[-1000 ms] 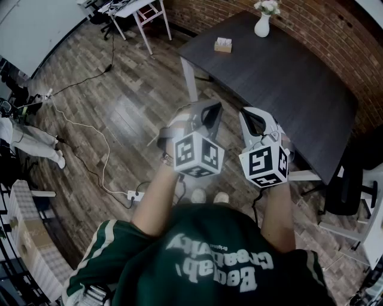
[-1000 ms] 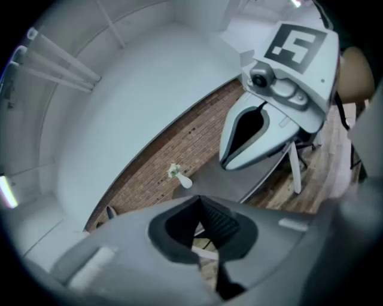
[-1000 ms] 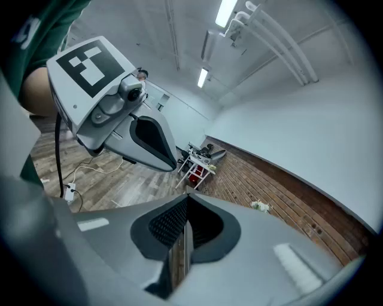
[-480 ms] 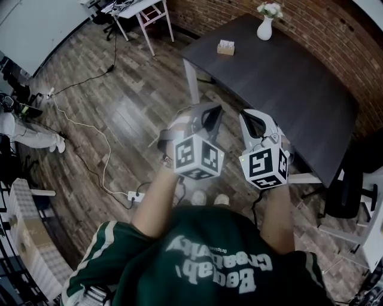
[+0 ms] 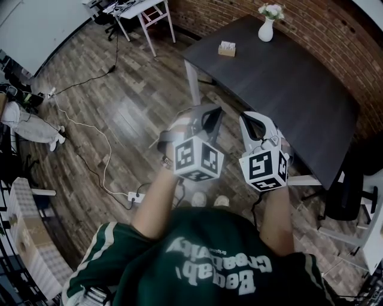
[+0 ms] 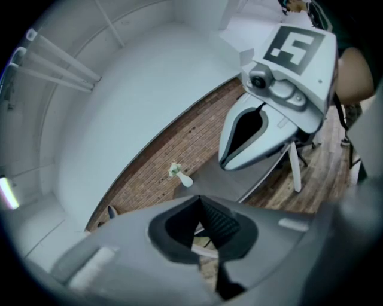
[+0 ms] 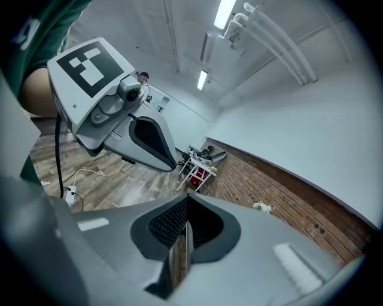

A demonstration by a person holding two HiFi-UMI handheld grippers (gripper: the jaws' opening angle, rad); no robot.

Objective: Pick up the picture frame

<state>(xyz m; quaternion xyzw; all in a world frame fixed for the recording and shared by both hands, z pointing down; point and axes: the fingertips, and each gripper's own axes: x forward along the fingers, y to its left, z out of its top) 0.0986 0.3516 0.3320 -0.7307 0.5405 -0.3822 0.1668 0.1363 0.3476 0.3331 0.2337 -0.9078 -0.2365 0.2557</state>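
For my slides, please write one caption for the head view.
Person holds left gripper and right gripper, both shut, over wooden floor, facing dark table with vase and small box.

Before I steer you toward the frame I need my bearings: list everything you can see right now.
table: one, dark, ahead of the grippers, beside the brick wall
vase: one, white with pale flowers, table's far end
small box: one, tan, table's left edge; too small to tell whether it is the frame
desk: one, white, far left
cable: one, white, across the floor to a power strip
chair: one, black, right of the table
left gripper: one, grey, shut, empty
right gripper: one, grey, shut, empty
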